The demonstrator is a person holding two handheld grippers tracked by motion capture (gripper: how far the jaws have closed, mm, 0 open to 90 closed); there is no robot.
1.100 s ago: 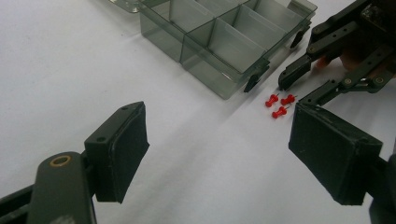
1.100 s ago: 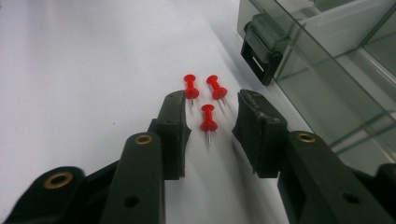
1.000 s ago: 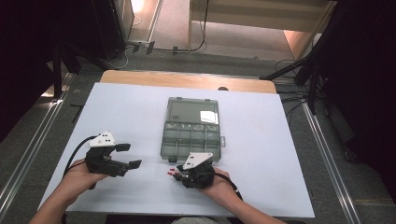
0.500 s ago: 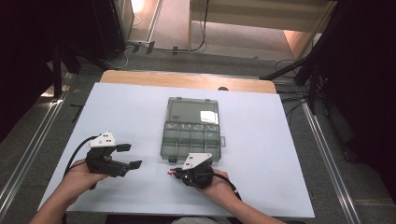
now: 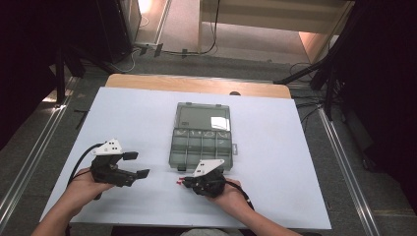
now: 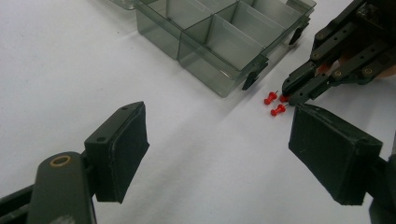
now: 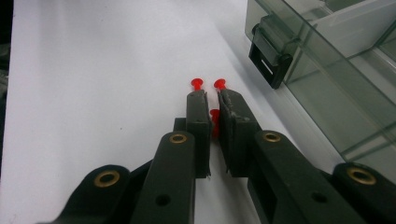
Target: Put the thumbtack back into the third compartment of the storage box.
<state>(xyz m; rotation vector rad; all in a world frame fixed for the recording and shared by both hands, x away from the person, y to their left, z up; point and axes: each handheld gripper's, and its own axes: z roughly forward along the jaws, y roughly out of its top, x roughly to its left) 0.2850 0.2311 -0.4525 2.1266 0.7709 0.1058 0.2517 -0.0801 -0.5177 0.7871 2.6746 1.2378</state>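
Our right gripper (image 7: 212, 109) jaws just closing, now pinch one red pin (image 7: 215, 122) on table (image 5: 137, 113) beside box (image 5: 201, 135). Two more pins (image 6: 274, 104) lie near. Left gripper (image 6: 224, 154) wide open, empty. We think lift comes next.

Three pushpins (image 7: 215, 122) are showing bright red against the sheet (image 5: 147, 118), which is lying plain white with no pattern. The box (image 5: 201, 135) is looking smoky grey and see-through, its latches (image 7: 266, 58) showing black. Both grippers — left (image 5: 135, 164) and right (image 5: 184, 182) — are showing matte black, with brass-coloured rivets along the arms and a pale grey plate on top. Beyond the sheet, the tabletop (image 5: 196, 84) is showing light wood — a tan strip.
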